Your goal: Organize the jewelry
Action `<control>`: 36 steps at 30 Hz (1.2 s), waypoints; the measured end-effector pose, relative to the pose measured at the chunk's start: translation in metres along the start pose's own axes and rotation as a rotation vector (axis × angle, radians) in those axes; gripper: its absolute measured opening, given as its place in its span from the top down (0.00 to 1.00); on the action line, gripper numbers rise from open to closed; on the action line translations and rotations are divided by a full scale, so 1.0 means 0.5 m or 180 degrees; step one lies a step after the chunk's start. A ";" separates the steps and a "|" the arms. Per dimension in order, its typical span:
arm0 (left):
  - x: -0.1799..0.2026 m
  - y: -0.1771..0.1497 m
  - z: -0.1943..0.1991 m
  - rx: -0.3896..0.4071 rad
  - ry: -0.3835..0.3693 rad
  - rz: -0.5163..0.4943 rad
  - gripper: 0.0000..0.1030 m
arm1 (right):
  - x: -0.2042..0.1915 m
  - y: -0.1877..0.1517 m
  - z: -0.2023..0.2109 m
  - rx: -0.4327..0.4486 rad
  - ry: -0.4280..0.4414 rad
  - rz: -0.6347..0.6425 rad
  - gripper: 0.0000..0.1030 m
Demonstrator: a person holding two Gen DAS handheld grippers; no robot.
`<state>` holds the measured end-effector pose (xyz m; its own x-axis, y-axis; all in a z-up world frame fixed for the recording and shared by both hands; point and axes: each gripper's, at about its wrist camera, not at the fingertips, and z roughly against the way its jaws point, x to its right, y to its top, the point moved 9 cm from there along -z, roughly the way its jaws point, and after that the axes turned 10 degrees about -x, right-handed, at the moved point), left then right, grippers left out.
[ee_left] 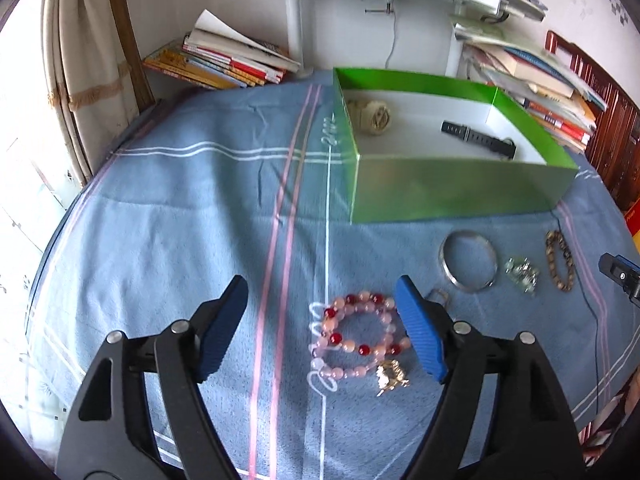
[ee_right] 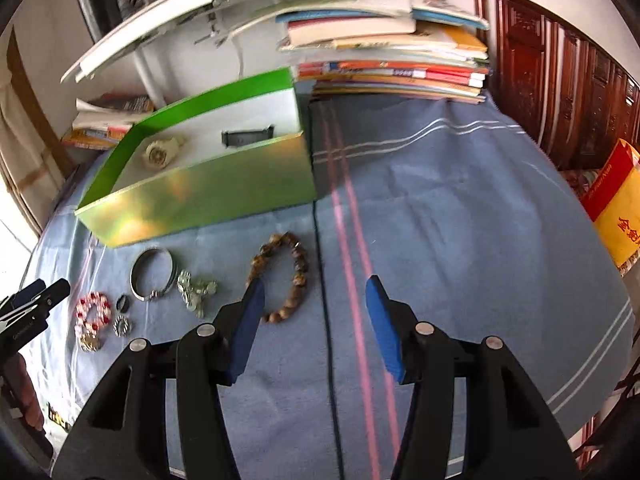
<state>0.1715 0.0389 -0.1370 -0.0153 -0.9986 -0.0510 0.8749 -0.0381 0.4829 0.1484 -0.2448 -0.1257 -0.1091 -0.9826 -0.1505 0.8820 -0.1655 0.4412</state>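
Here, the jewelry lies in a loose row on the blue striped cloth (ee_left: 180, 220) over the bench, just near of a green box (ee_left: 460, 192). At the left is a pink-and-red bead bracelet (ee_left: 356, 336), doubled into coils, with a small gold charm (ee_left: 390, 376) touching its near edge. Further right come a plain silver bangle (ee_left: 470, 262), a glittery clear-and-silver cluster (ee_left: 522, 274) too tangled to make out, and a brown bead bracelet (ee_right: 286, 276). Inside the box, on its white floor, sit a cream watch (ee_left: 372, 114) and a black watch (ee_left: 478, 140) whose face is half hidden by the near wall. The left gripper (ee_left: 322, 322) hangs over the pink bracelet, fingers spread wide and gripping nothing. The right gripper (ee_right: 316, 324) is about half open and empty, its left finger (ee_right: 246, 332) overlapping the brown bracelet's edge. Two small dark pieces (ee_right: 122, 316) beside the pink bracelet are too small to tell.
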 end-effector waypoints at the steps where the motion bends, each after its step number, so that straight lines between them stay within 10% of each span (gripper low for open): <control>1: 0.000 -0.003 -0.003 -0.0012 0.0005 -0.0021 0.31 | -0.002 -0.001 -0.005 -0.0017 -0.0003 0.0008 0.49; 18: 0.048 -0.055 -0.072 -0.0417 -0.0356 -0.0192 0.91 | -0.021 -0.019 -0.038 -0.0168 -0.0041 0.0068 0.49; 36: 0.164 -0.001 0.035 -0.0029 -0.0971 -0.0488 0.92 | -0.021 -0.025 -0.053 -0.0235 -0.0029 0.0028 0.49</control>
<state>0.1613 -0.0434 -0.1260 -0.2898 -0.9465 0.1421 0.8555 -0.1896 0.4819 0.1505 -0.2302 -0.1532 -0.1050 -0.9848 -0.1387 0.9144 -0.1504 0.3759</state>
